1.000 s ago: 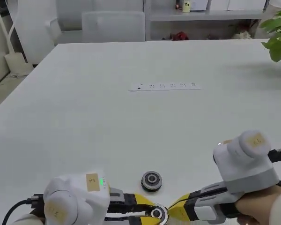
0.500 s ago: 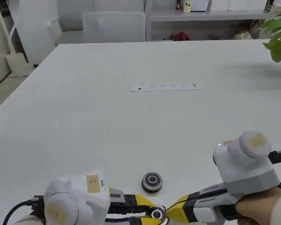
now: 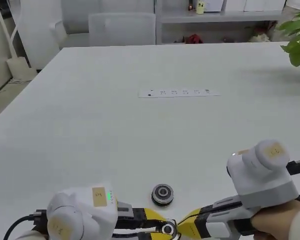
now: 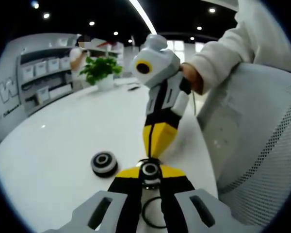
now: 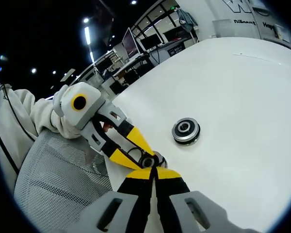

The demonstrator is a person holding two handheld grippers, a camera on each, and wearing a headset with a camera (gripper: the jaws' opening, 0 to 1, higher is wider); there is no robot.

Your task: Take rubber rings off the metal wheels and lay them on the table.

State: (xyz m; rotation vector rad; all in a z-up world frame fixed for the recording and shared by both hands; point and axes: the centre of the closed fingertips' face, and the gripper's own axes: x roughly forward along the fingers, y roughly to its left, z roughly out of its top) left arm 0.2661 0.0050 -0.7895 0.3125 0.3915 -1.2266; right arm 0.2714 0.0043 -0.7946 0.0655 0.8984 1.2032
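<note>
barely anything has shifted: at the table's (image 3: 140, 135) near edge the left claw (image 4: 150, 174) stays clenched on a wheel (image 4: 150, 168), the right claw (image 5: 154, 170) pinches its ring (image 4: 154, 214), drooping loose below, so removal looks nearly done, laying down next.

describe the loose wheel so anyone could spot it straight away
On the white table, look near the front edge, just beyond the tips of the left gripper. The loose wheel lies flat there, alone, its black ring on; the other wheel is clamped in that gripper's jaws.

Bright, even light; fisheye-warped edges
</note>
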